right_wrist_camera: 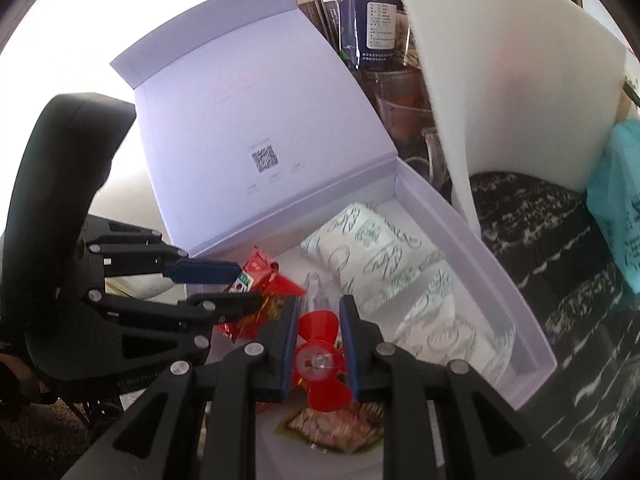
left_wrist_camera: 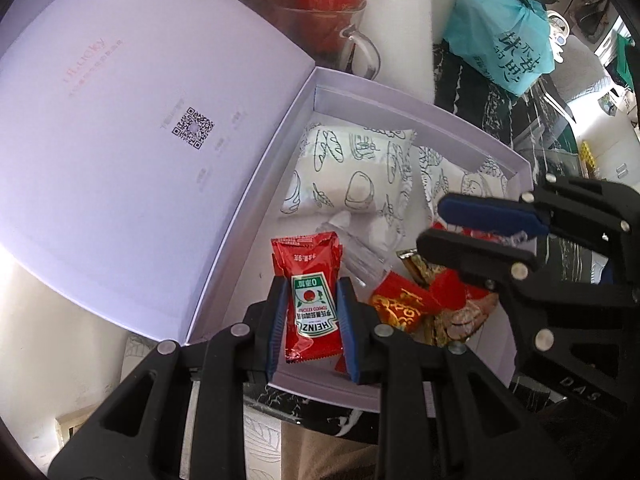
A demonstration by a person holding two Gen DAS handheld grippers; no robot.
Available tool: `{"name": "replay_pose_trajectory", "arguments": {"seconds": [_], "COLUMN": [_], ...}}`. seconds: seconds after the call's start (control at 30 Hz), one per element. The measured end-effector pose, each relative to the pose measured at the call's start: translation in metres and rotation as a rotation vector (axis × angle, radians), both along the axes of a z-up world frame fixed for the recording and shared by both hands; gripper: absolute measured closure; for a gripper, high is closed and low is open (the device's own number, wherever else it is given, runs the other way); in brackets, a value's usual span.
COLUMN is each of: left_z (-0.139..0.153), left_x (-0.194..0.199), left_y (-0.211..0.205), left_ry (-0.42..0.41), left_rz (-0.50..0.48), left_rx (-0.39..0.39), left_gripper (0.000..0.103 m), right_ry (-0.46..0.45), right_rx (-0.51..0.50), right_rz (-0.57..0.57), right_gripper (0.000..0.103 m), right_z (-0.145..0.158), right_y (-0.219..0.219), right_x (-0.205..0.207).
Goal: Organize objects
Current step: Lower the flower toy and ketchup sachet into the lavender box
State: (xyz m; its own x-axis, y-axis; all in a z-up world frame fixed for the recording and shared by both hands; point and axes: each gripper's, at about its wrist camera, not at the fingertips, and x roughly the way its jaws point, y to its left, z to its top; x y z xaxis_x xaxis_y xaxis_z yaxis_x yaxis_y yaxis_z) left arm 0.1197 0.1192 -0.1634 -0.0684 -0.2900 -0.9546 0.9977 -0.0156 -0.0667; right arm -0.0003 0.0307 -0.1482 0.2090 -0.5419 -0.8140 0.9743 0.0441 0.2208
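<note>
A lavender box point(left_wrist_camera: 400, 98) point(right_wrist_camera: 460, 220) lies open, its lid point(left_wrist_camera: 140, 120) point(right_wrist_camera: 260, 120) leaning back. My left gripper point(left_wrist_camera: 311, 284) point(right_wrist_camera: 248, 286) is shut on a red Heinz ketchup packet point(left_wrist_camera: 312, 304) point(right_wrist_camera: 250, 274) held over the box's near left part. Beside it on the right, my right gripper point(right_wrist_camera: 320, 304) point(left_wrist_camera: 430, 224) is shut on a small red plastic propeller point(right_wrist_camera: 320, 360), above a pile of red candy wrappers point(left_wrist_camera: 400, 304). Two white packets with bread drawings point(left_wrist_camera: 352, 168) point(right_wrist_camera: 368, 248) lie side by side at the back of the box.
A teal plastic bag point(left_wrist_camera: 500, 48) point(right_wrist_camera: 624, 220) sits on the dark marbled table point(right_wrist_camera: 560, 280) to the right. A glass mug point(left_wrist_camera: 340, 28), jars point(right_wrist_camera: 368, 12) and a white foam board point(right_wrist_camera: 520, 100) stand behind the box. A clear wrapper point(left_wrist_camera: 360, 248) lies inside.
</note>
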Motion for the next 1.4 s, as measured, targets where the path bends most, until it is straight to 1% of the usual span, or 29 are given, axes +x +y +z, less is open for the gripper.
{"name": "replay_pose_trajectory", "arguments": {"seconds": [0.23,0.37,0.6,0.73,0.87,1.03,1.17,1.33,1.4], "left_z": [-0.011,-0.016,-0.025,-0.032,-0.034,-0.034,-0.032,-0.021,-0.019], "left_x": [0.003,0.003,-0.003,-0.001,0.003,0.003,0.003,0.001,0.003], "left_y": [-0.011,-0.016,-0.026,-0.031,-0.034,-0.036,-0.037,-0.037,-0.037], "left_ry": [-0.007,0.0,-0.012,-0.011,0.013,0.007,0.018,-0.029,-0.028], "left_rz": [-0.007,-0.01,-0.037,-0.02,0.008,0.021,0.031,0.031,0.046], "left_rx": [0.006,0.006,-0.004,0.009,0.02,0.023,0.022,-0.006,-0.004], "left_gripper": [0.08,0.08,0.079,0.079,0.079,0.079,0.077,0.076,0.074], "right_ry": [0.009,0.006,0.009,0.014,0.017,0.018,0.024,0.026,0.022], "right_rx": [-0.01,-0.004,0.013,0.007,0.012,0.013,0.016,0.014,0.014], "right_rz": [0.023,0.02,0.018,0.01,0.004,0.005,0.015,0.006,0.001], "right_gripper": [0.083,0.083,0.083,0.083,0.083,0.083,0.082,0.082,0.082], "right_z": [-0.008,-0.014,-0.026,-0.029,-0.031,-0.03,-0.026,-0.02,-0.017], "right_y": [-0.018,-0.025,-0.034,-0.037,-0.038,-0.038,-0.038,-0.037,-0.036], "right_x": [-0.003,-0.006,-0.011,-0.015,-0.018,-0.019,-0.017,-0.017,-0.018]}}
